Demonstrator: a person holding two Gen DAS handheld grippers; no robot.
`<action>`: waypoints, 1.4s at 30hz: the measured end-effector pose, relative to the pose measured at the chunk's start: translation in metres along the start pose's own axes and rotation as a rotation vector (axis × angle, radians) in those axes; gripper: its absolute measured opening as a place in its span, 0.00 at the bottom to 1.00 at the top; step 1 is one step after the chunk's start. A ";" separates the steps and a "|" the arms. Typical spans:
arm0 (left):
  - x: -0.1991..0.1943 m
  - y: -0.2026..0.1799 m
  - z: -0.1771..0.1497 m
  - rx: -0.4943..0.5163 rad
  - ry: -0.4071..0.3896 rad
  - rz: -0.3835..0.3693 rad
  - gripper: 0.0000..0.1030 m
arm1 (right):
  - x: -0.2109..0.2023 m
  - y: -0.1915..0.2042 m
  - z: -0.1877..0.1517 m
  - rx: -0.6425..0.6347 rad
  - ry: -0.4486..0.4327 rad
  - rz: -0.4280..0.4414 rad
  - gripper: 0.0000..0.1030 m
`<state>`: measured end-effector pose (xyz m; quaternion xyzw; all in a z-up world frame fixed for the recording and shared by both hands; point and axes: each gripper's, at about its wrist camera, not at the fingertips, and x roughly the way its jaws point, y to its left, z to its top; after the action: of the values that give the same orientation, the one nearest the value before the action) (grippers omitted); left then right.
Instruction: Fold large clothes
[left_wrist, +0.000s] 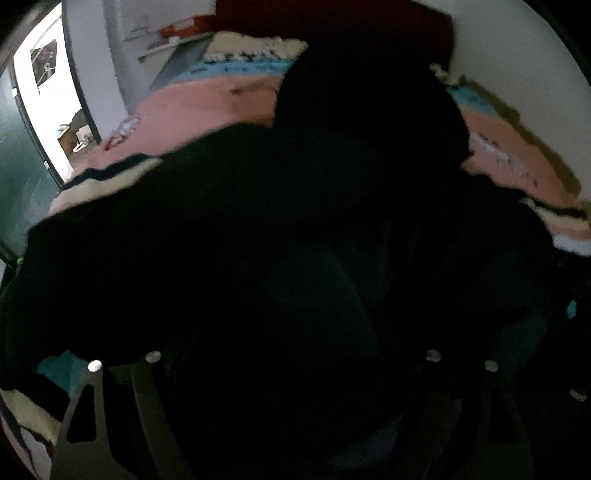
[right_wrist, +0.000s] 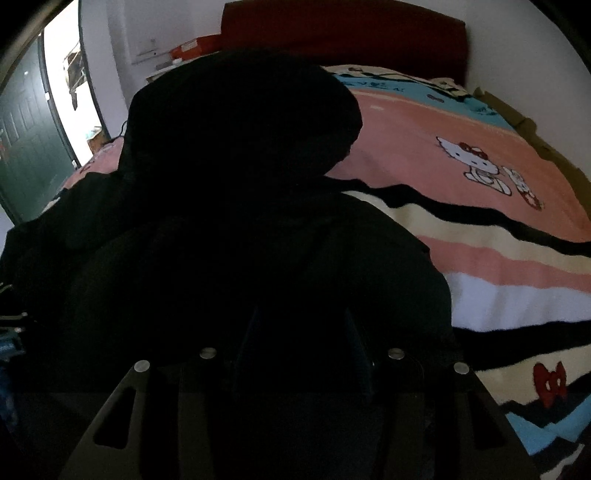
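A large black garment (left_wrist: 258, 229) lies bunched on the bed and fills most of the left wrist view. It also fills the left and middle of the right wrist view (right_wrist: 240, 177), rising in a dark mound. My left gripper (left_wrist: 291, 332) is pressed into the black cloth; its fingers are lost in the dark fabric. My right gripper (right_wrist: 301, 332) is also down in the garment, with the fingers close together and black cloth around them. I cannot tell whether either gripper has hold of the cloth.
The bed is covered by a pink, cream and blue cartoon-cat blanket (right_wrist: 461, 177). A dark red headboard (right_wrist: 343, 29) stands against the white wall. A green door (right_wrist: 26, 147) and a bright doorway are at far left.
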<state>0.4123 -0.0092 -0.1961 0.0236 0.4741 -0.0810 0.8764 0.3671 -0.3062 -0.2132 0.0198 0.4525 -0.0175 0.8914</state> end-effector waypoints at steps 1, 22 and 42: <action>-0.005 0.001 0.001 0.000 -0.018 0.003 0.81 | -0.005 -0.003 0.000 0.014 -0.009 0.004 0.46; -0.085 0.066 -0.030 -0.103 -0.079 -0.055 0.81 | -0.090 0.008 -0.034 0.106 -0.015 -0.045 0.55; -0.138 0.355 -0.149 -0.722 -0.125 -0.094 0.81 | -0.222 0.044 -0.106 0.175 -0.055 -0.126 0.57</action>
<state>0.2736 0.3745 -0.1751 -0.3140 0.4184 0.0501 0.8508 0.1535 -0.2534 -0.0957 0.0687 0.4248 -0.1135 0.8955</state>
